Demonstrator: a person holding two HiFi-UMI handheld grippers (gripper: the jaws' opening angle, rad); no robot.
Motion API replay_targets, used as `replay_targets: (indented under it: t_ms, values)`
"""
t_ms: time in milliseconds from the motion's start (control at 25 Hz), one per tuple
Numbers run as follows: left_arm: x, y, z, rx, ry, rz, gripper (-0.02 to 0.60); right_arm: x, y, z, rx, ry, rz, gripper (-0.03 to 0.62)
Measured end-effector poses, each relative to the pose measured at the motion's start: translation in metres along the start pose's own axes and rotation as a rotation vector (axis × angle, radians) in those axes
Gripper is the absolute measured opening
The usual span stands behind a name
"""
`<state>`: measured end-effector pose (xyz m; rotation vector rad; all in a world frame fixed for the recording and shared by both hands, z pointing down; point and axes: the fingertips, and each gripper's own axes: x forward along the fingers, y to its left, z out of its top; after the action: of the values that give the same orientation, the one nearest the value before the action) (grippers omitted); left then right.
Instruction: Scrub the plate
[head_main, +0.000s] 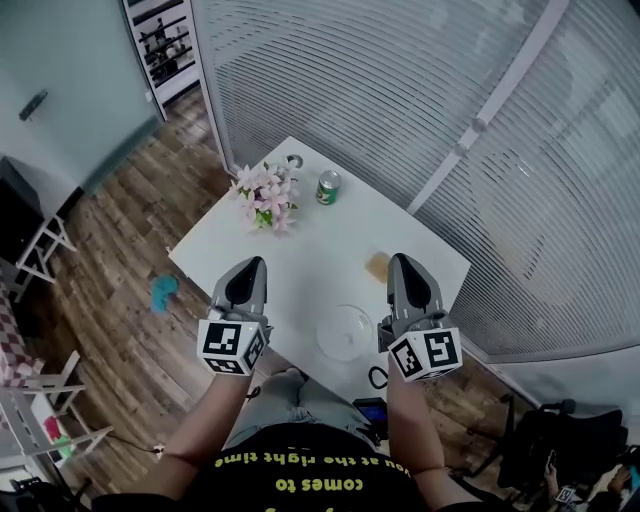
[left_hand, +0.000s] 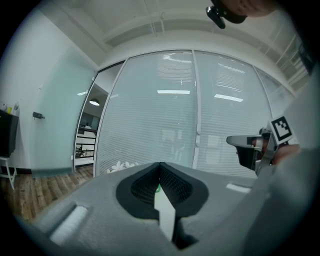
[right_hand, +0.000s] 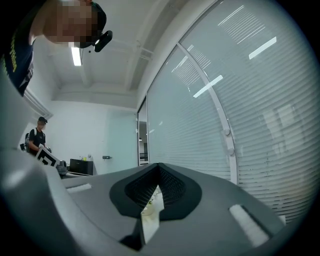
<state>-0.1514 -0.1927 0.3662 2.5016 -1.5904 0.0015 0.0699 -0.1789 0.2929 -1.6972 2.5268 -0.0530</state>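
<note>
Held above white table, left gripper and right gripper clenched shut (nothing between either pair of jaws). Near edge, between them: clear plate.

Shirt: "at the right time"

Office setting: glass partitions with slatted blinds enclosing room, wood-plank floor running beneath white table, strip light glowing on ceiling, shelving showing through doorway, second person standing in background.
</note>
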Motion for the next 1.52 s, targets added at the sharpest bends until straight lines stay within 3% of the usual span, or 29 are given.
replay_targets:
  t_ms: [520, 1040, 1520]
  values:
    - [-0.003, -0.013, -0.015, -0.010, 0.019, 0.044, 0.002, -0.009, -0.015, -0.008, 0.010, 0.031, 0.037, 0.006]
    - [-0.001, -0.022, -0.032, -0.015, 0.049, 0.036, 0.003, -0.016, -0.034, -0.022, 0.035, 0.040, -0.002, 0.006]
    - [0.009, -0.029, -0.063, -0.026, 0.110, 0.025, 0.003, -0.001, -0.049, -0.045, 0.021, 0.103, 0.067, 0.008]
